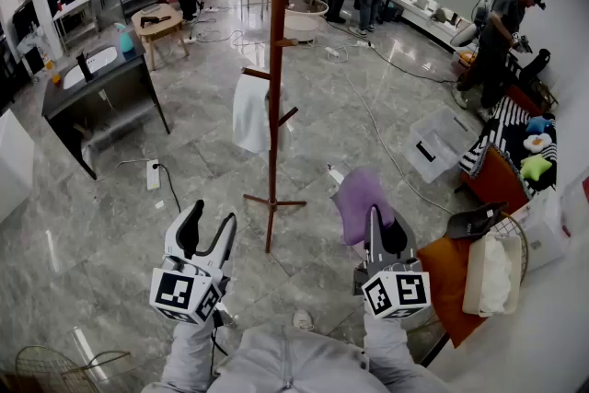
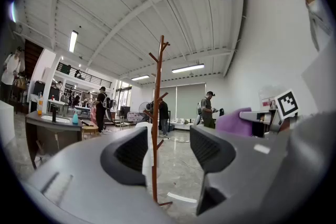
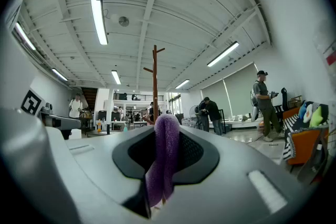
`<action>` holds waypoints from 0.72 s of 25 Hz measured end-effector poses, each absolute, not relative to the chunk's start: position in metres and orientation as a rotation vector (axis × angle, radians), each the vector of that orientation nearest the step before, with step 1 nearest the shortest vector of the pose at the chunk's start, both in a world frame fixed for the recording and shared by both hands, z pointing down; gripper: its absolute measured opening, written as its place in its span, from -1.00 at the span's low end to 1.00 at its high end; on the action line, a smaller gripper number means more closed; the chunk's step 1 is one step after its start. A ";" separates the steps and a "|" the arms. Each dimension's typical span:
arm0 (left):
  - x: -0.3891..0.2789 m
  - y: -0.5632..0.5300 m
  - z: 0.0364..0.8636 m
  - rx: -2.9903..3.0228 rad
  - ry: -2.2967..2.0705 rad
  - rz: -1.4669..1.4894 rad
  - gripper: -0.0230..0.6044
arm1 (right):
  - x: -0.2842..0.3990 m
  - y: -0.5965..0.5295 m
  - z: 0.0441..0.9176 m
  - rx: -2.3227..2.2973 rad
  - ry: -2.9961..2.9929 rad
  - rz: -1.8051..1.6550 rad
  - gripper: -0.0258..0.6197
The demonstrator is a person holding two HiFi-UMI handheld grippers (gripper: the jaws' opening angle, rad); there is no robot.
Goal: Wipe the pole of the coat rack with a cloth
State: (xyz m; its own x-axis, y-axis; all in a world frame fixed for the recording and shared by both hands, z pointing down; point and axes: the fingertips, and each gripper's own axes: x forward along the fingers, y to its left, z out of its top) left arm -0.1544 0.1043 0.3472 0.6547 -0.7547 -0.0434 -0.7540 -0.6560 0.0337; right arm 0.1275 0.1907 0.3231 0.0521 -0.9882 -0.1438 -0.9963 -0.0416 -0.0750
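Right tool (image 1: 379,230) pinches cloth (image 1: 357,198); left tool (image 1: 211,216) spread; pole (image 1: 276,87) ahead, floor (image 1: 308,267) between.

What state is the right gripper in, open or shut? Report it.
Shut. The right gripper pinches the purple cloth between its jaws; the cloth bulges up past them.
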 end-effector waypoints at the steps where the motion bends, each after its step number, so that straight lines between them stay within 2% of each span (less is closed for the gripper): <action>1: -0.155 0.104 0.348 2.846 -1.297 -0.080 -0.06 | 0.127 0.191 0.325 -2.162 2.059 0.074 -0.73; 18: -0.147 0.102 0.355 2.836 -1.311 -0.053 -0.06 | 0.135 0.189 0.336 -2.134 2.057 0.033 -0.73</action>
